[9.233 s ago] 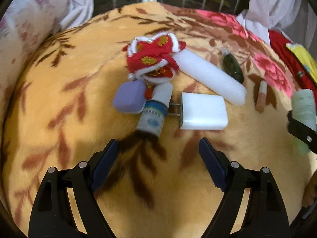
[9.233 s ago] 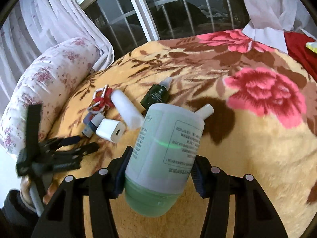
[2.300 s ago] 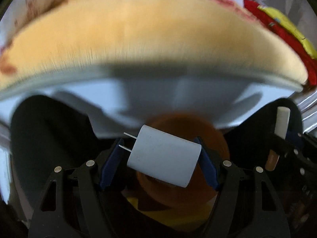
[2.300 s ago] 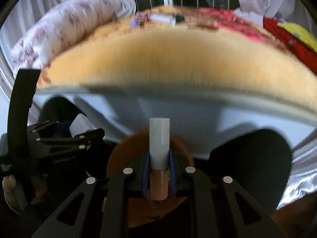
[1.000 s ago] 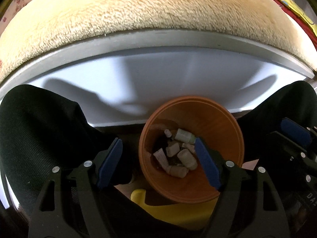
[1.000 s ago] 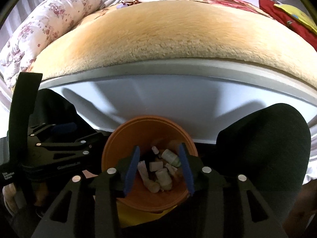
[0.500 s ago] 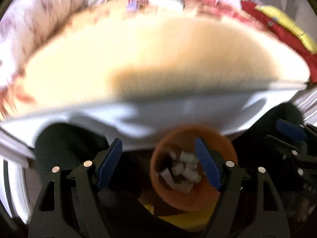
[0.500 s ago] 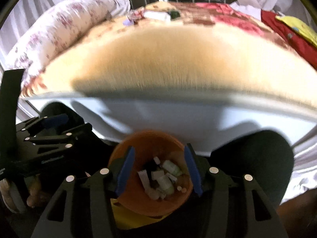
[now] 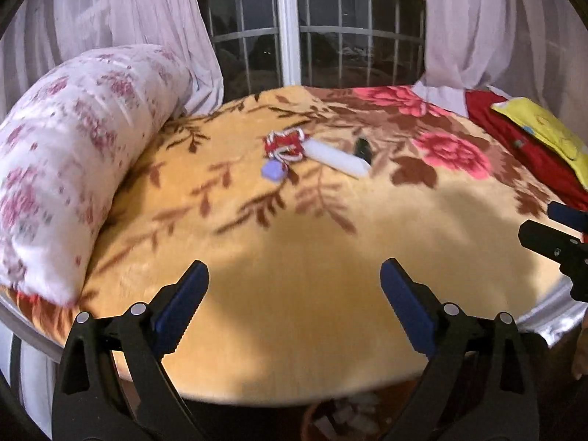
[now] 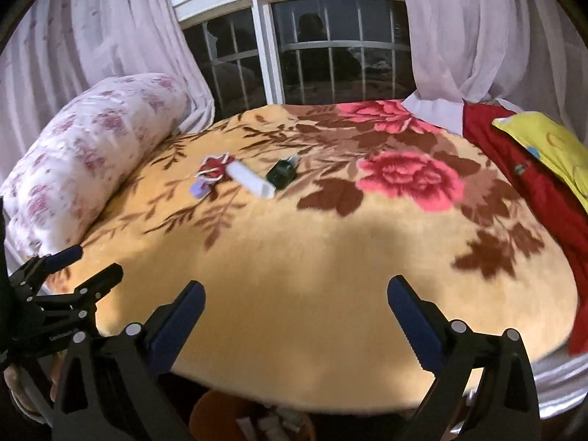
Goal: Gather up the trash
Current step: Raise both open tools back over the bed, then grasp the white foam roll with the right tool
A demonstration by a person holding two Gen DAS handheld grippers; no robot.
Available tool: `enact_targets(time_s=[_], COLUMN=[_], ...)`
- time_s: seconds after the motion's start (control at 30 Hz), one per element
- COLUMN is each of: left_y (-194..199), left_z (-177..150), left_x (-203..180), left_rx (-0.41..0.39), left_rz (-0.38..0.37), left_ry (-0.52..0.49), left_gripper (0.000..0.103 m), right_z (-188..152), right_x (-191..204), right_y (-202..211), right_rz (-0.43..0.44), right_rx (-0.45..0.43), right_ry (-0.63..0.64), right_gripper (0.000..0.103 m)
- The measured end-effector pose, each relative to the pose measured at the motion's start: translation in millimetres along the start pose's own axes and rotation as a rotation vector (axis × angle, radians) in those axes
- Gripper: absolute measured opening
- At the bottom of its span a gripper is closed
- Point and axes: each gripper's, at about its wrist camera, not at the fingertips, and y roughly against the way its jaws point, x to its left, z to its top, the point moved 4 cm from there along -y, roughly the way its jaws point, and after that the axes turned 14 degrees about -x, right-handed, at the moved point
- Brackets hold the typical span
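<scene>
Both grippers hover over the near edge of the bed, jaws opening wide with nothing between them: my left gripper (image 9: pixel 294 279) and my right gripper (image 10: pixel 296 294). Far across the floral blanket (image 9: pixel 312 257) lies a small cluster: a red embroidered pouch (image 9: pixel 284 145), a lilac case (image 9: pixel 272 171), a white foam roll (image 9: pixel 336 158) and a dark green bottle (image 9: pixel 362 147). In the right wrist view the same pouch (image 10: pixel 213 167), case (image 10: pixel 199 188), roll (image 10: pixel 250 180) and bottle (image 10: pixel 281 174) show. The orange bin (image 10: pixel 217 419) with scraps peeks out below the bed edge.
A long floral pillow (image 9: pixel 66 154) lines the bed's left side. Red and yellow cloth (image 10: pixel 529 158) lies at the right. Curtains and a barred window (image 9: pixel 316 33) stand behind. The other gripper shows at each view's edge, at the right (image 9: pixel 558 246) and at the left (image 10: pixel 55 294).
Both grippers rose from over the orange bin to above the bed edge and tilted up, so the bed top came into view. Both jaws spread wider, the right one most.
</scene>
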Motion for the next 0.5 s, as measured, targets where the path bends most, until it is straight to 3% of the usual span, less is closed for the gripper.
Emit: enact_targets(time_s=[0.17,0.5], left_y=[-45,-131], left_z=[7,5], left_x=[1,26], left_rx=[0.018,0.111], left_rz=[0.018,0.035], left_ry=[-0.017,0.050], left_gripper=[0.092,0.092], right_z=[15,50], right_x=[3,30], right_y=[-54,-165], right_rz=[0.006,0.035], right_rx=[0.034,0.064], right_ry=[0.020,0.124], right_gripper=[0.098,0.098])
